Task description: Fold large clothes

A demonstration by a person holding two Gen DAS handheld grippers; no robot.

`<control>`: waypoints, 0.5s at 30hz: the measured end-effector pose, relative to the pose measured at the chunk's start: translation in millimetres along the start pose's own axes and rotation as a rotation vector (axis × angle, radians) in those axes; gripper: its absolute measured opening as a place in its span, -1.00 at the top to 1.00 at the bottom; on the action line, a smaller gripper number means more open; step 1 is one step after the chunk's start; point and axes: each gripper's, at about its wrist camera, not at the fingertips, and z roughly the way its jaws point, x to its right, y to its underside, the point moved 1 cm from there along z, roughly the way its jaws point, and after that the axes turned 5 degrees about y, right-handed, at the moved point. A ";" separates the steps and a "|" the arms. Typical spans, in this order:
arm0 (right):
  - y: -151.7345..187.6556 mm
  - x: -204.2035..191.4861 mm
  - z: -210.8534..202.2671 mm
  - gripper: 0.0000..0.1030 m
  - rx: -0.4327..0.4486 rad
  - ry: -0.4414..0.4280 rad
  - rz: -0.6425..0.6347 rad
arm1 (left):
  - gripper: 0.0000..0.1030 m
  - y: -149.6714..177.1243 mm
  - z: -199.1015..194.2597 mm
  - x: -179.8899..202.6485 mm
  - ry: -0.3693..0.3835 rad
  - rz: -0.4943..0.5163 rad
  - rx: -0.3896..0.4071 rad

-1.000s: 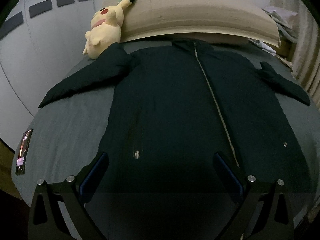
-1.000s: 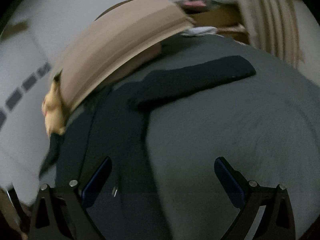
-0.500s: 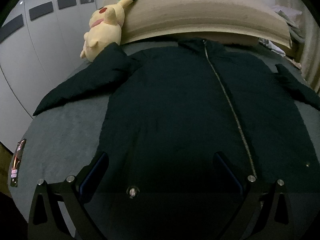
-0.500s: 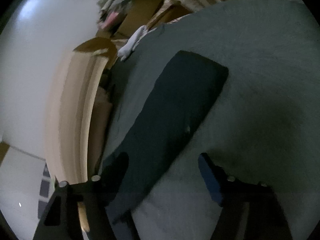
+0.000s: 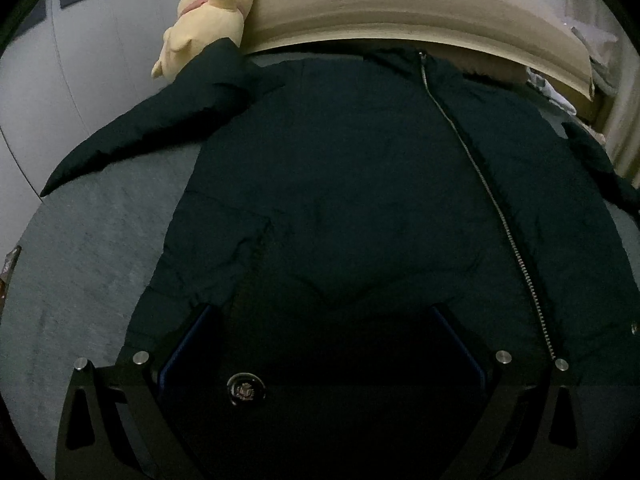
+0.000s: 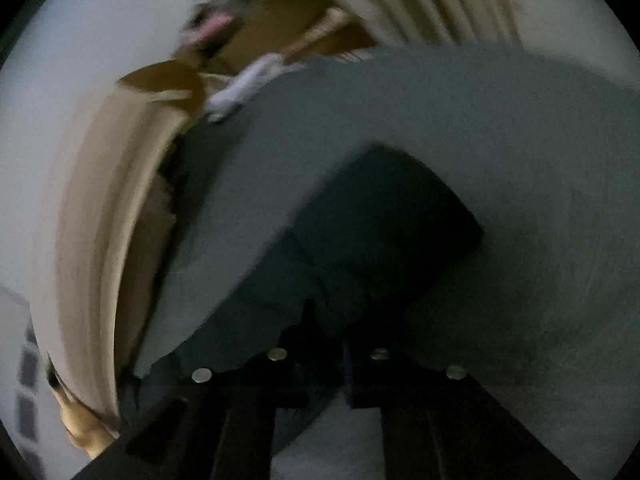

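A dark zip-up jacket (image 5: 360,200) lies flat and face up on the grey bed cover (image 5: 80,260), collar toward the headboard, sleeves spread to both sides. My left gripper (image 5: 320,320) hovers low over the hem, left of the zip, open, with a snap button (image 5: 245,387) between its fingers and nothing gripped. In the blurred right wrist view the jacket's right sleeve (image 6: 380,220) runs from the cuff down into my right gripper (image 6: 340,340). Its jaws are closing and stand together, with the sleeve fabric pinched between them.
A yellow plush toy (image 5: 208,12) leans on the beige headboard (image 5: 400,4), touching the jacket's left sleeve (image 5: 160,128). White wardrobe doors (image 5: 80,60) stand left of the bed. Curtains (image 6: 440,0) and piled clutter (image 6: 240,80) sit beyond the bed's right corner.
My left gripper has sunk closer to the jacket's hem. My right gripper swung over to the right sleeve, rolled, and went from wide open to closed on the fabric.
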 end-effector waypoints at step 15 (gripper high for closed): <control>144.5 -334.2 -173.4 0.83 0.135 -0.401 -0.625 | -1.00 6.1 -4.7 -9.9 0.055 -0.039 0.032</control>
